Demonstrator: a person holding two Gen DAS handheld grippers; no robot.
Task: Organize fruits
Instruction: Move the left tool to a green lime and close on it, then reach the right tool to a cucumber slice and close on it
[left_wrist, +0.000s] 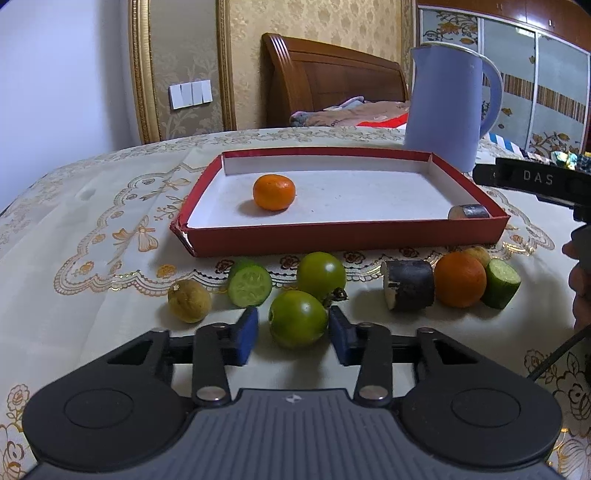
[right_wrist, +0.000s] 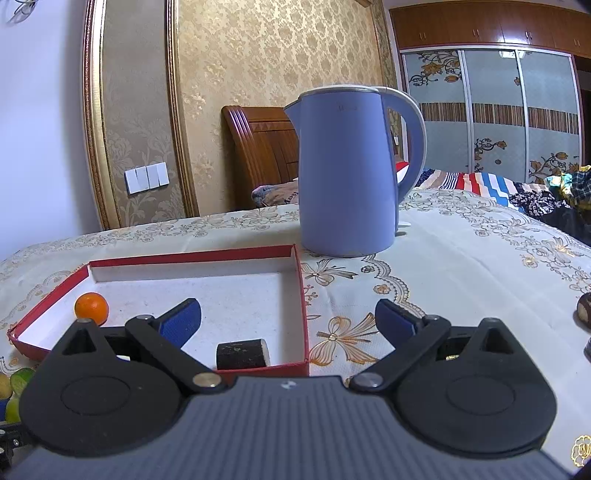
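The left tool (left_wrist: 291, 332) sits low in the centre of the left wrist view with a green tomato (left_wrist: 298, 319) between its blue pads (left_wrist: 246, 338). The right pad looks to touch the fruit, but a thin gap shows on the left side, so the grip seems not quite made; the tool is narrowed around the tomato rather than clenched on it. It comes in low and slightly downward, probably so the pads meet the round fruit at its widest part.

Behind it, across the middle of the frame, lies a row of pieces on the bench (left_wrist: 92, 221): a brown fruit (left_wrist: 189, 301), a cucumber slice (left_wrist: 249, 283), a second green tomato (left_wrist: 321, 271), a dark cut chunk (left_wrist: 408, 284), an orange (left_wrist: 460, 280) and another cucumber piece (left_wrist: 500, 278). They sit just in front of the red tray (left_wrist: 347, 238), handy for short transfers.

The tray already holds a small orange (left_wrist: 274, 192) on its left and a dark cylinder piece (left_wrist: 468, 212) in its lower right corner. A blue kettle (left_wrist: 445, 103) stands behind it.

The right tool (right_wrist: 288, 319), released with jaws wide, hovers over the tray's right corner, holding nothing.
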